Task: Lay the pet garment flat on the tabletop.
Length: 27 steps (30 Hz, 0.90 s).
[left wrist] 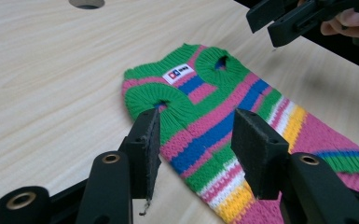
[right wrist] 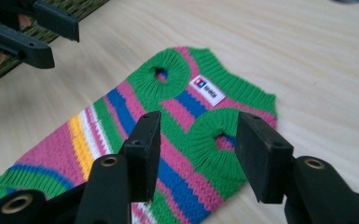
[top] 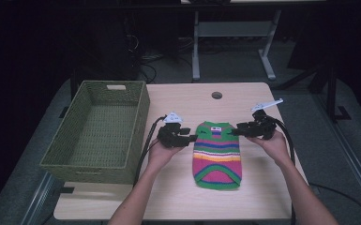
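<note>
Striped knitted pet sweater (top: 217, 154) is laid lengthwise on the tabletop (top: 262, 197), neck end far, between left tongs (top: 191, 138) and right tongs (top: 235, 131); both are held apart, empty.

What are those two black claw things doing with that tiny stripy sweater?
A person holds a gripper in each hand over a small striped sweater that lies flat on the wooden table. The left gripper sits at one side of the sweater's top end and the right gripper at the other. Both have their jaws apart and neither is pinching the sweater. A green woven basket stands beside it, with nothing visible inside.
</note>
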Motion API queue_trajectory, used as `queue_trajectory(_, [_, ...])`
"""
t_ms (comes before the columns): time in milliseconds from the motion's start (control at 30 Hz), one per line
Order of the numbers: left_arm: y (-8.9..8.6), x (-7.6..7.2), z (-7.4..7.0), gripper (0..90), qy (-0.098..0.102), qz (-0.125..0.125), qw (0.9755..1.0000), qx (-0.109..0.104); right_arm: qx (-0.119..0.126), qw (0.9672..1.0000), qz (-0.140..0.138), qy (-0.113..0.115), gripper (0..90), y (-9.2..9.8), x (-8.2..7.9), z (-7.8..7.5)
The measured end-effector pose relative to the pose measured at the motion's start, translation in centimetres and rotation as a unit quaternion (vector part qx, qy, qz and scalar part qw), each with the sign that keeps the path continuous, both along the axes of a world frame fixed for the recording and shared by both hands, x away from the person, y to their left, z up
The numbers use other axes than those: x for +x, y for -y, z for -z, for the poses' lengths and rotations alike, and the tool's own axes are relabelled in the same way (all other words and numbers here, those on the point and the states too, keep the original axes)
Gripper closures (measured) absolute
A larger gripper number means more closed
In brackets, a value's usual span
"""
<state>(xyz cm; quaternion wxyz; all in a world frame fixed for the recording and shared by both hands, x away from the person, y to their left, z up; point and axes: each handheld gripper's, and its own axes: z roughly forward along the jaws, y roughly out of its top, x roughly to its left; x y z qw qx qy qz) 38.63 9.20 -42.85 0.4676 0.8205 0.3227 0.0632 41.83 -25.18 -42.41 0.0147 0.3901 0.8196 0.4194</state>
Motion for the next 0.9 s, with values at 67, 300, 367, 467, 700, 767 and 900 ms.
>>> queue_trajectory(67, [-0.1,0.0,0.0,50.6,0.001,0.001,1.0,-0.002,0.0,1.0,-0.003,-0.001,48.8,0.2,-0.2,0.1])
queue_trajectory(300, [-0.7,-0.5,-0.2,45.3,-0.009,0.002,0.9998,-0.02,0.027,0.9994,-0.02,-0.013,45.7,0.8,-0.9,0.3])
queue_trajectory(367, [-0.8,-0.6,-0.3,45.3,-0.006,0.003,0.9997,-0.022,0.03,0.9992,-0.024,-0.011,45.1,0.9,-1.1,0.3])
queue_trajectory(467, [-1.0,-0.9,-0.3,44.8,-0.008,0.006,0.9996,-0.025,0.036,0.9989,-0.028,-0.01,44.2,1.1,-1.4,0.2])
queue_trajectory(700, [-1.2,-1.5,-0.1,43.3,-0.011,0.008,0.9994,-0.031,0.041,0.9986,-0.031,-0.014,42.7,1.6,-2.0,0.4])
queue_trajectory(767, [-1.3,-1.6,-0.1,43.0,-0.007,0.012,0.9996,-0.026,0.044,0.9984,-0.034,-0.014,41.6,1.8,-2.2,0.5])
queue_trajectory(900, [-1.4,-1.8,-0.1,41.3,-0.014,0.014,0.9995,-0.026,0.043,0.9983,-0.037,-0.014,41.0,1.8,-2.5,0.6])
